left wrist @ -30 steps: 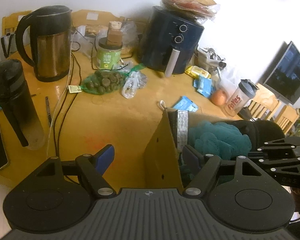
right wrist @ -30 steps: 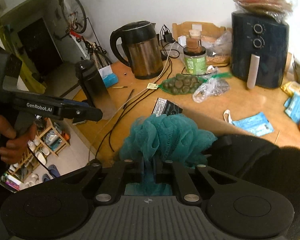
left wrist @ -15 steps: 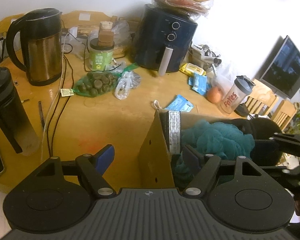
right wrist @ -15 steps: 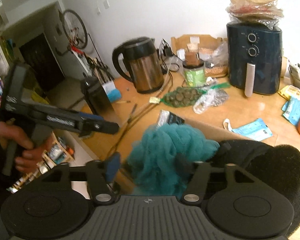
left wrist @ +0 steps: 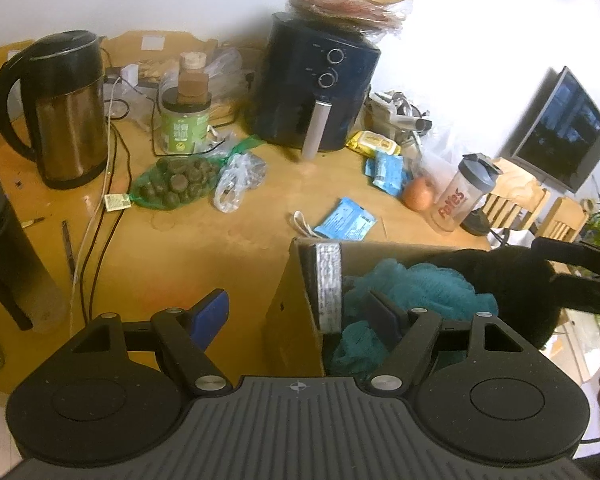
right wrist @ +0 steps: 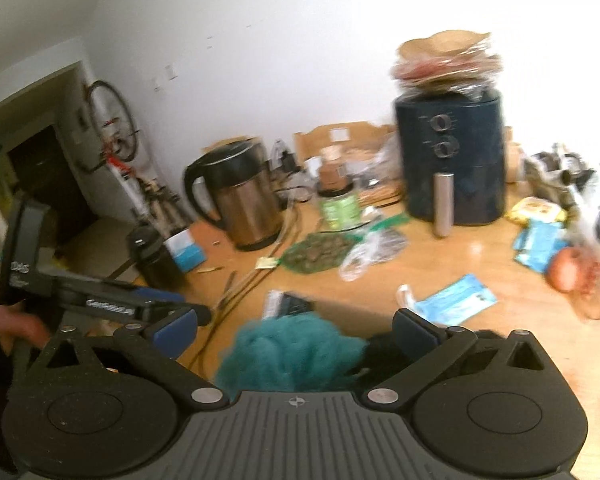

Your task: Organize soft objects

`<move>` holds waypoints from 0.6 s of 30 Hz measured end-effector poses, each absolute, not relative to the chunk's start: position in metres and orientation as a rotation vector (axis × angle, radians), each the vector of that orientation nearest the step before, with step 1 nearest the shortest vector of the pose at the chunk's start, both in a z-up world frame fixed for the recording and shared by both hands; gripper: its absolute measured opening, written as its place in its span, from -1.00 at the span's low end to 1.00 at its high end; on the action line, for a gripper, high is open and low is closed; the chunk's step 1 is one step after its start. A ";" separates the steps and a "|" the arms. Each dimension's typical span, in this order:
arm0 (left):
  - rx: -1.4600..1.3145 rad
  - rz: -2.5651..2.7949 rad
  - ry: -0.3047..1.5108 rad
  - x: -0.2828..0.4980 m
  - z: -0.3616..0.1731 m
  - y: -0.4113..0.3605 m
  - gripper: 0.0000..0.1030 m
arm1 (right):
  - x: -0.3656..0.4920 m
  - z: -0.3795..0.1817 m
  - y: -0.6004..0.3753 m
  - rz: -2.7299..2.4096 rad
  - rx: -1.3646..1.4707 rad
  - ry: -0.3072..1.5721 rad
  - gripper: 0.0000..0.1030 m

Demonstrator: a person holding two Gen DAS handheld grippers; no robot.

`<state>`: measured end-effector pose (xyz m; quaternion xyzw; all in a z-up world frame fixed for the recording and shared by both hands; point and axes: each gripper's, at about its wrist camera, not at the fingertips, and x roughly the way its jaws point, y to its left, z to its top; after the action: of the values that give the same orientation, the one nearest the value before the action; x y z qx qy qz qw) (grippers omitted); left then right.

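Left wrist cam: looks fwd along fingers, close above cardboard box (left wrist: pixel 296 312). Right wrist cam: from box's far side, blurred. Both share kettle (left wrist: pixel 66 108) (right wrist: pixel 246 196), air fryer (left wrist: pixel 320 88) (right wrist: pixel 452 152), teal loofah (left wrist: pixel 416 284) (right wrist: pixel 292 352).

We see our right gripper (right wrist: pixel 296 326) spread wide above a fluffy teal mesh sponge (right wrist: pixel 290 354) in a cardboard box (right wrist: pixel 340 312), left gripper (right wrist: pixel 148 306) beside, blurry wooden table (right wrist: pixel 440 264).

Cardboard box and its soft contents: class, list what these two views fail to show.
- Box bottom: left view, hidden by the teal pouf and left gripper.
- Black soft item: left view, shape unclear, partly behind the right gripper.
- Box: right view, blurred, mostly covered by pouf.
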<state>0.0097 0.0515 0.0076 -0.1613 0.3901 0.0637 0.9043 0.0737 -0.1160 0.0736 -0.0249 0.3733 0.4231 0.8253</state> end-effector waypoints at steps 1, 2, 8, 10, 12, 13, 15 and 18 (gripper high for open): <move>-0.330 0.128 0.805 0.011 0.008 0.051 0.45 | 0.076 0.074 -0.119 0.882 -0.056 0.789 1.00; -0.328 0.125 0.804 0.013 0.009 0.050 0.45 | 0.078 0.075 -0.122 0.861 -0.062 0.783 1.00; -0.313 0.109 0.801 0.024 0.013 0.045 0.45 | 0.094 0.074 -0.142 0.729 -0.091 0.774 1.00; -0.307 0.105 0.801 0.029 0.014 0.043 0.45 | 0.100 0.074 -0.148 0.683 -0.103 0.773 1.00; -0.302 0.103 0.802 0.033 0.014 0.042 0.45 | 0.106 0.072 -0.155 0.631 -0.115 0.784 1.00; -0.300 0.101 0.802 0.036 0.014 0.041 0.45 | 0.110 0.072 -0.158 0.607 -0.118 0.794 1.00; -0.294 0.098 0.801 0.040 0.015 0.039 0.45 | 0.115 0.070 -0.164 0.571 -0.127 0.802 1.00; -0.281 0.093 0.798 0.047 0.017 0.037 0.45 | 0.126 0.068 -0.172 0.508 -0.147 0.810 1.00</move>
<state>0.0465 0.0371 0.0172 -0.1363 0.3870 0.0450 0.9109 0.1256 -0.1723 0.0682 -0.0706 0.3896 0.2440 0.8853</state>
